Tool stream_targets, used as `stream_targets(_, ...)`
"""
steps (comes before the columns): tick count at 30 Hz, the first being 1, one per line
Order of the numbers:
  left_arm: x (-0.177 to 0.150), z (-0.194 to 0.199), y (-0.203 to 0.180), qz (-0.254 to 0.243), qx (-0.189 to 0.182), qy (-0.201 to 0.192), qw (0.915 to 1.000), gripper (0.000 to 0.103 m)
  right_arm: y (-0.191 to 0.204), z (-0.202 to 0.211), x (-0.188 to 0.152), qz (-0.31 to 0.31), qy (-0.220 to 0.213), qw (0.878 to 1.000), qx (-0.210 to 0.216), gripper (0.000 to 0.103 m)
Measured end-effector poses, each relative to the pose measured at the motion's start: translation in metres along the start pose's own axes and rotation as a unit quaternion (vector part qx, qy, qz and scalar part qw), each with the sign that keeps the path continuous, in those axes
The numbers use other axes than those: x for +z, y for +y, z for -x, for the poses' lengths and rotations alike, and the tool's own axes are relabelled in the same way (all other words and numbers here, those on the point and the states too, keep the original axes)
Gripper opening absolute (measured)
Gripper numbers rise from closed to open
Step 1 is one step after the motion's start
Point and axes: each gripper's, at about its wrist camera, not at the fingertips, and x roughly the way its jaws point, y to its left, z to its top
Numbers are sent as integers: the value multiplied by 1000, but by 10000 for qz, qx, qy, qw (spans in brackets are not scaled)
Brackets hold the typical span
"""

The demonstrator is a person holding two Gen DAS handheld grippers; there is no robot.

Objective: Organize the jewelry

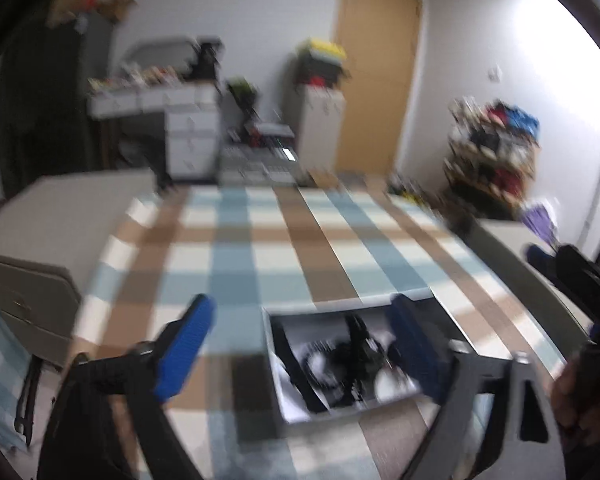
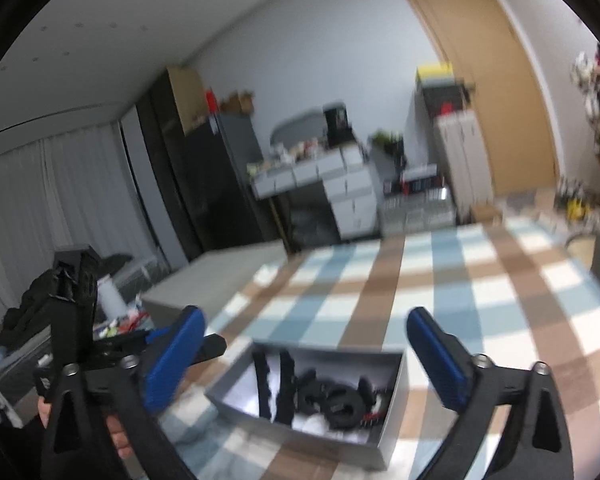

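While both views are blurred, the biggest thing in them is the desk (image 1: 260, 248), which is covered with a checked cloth (image 2: 480, 280) in blue, white and brown squares. Behind the desk stand a wooden door (image 1: 376, 80) and a white set of drawers (image 1: 188, 136) against the wall, and in the right wrist view a dark tall cabinet (image 2: 204, 184) stands further to the left. On the near part of the cloth lies a grey open box (image 2: 392, 412), the jewelry box, with a white inside. It holds several black items (image 2: 332, 396); some look like rings or round bands and two look like long upright strips, but the blur does not let me tell more. The left tool (image 1: 300, 344) hangs above the desk with its two blue fingers (image 1: 188, 348) wide apart and nothing between them; in its own view the box appears between the fingers, nearer to the right one. The right tool (image 2: 316, 360) is also spread open and holds nothing, and the box sits low between its fingers (image 2: 436, 356). In each view the other tool shows at the edge, so the two are near each other, one at each side of the box.
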Motion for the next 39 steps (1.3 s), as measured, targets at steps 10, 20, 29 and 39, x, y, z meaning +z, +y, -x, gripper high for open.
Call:
stream_targets(10,-3,12,11,-44,777,-1160,9902,102,15,14,-5,677,-729,9926,-693,103)
stream_targets(20,-17,14,1,-585,1195,-1458,9803,102,9,14,-24,850,-663,9889,-1025,103)
stream_targets(29,-28,9,1,-352,1081,-1202,9862,102,-3,-8,-42,938,-232,9853,-1412,103)
stream_targets(39,-29,0,1,-210,1194,-735,9899,102,-8,-30,-46,995,473,9772,-1813,103)
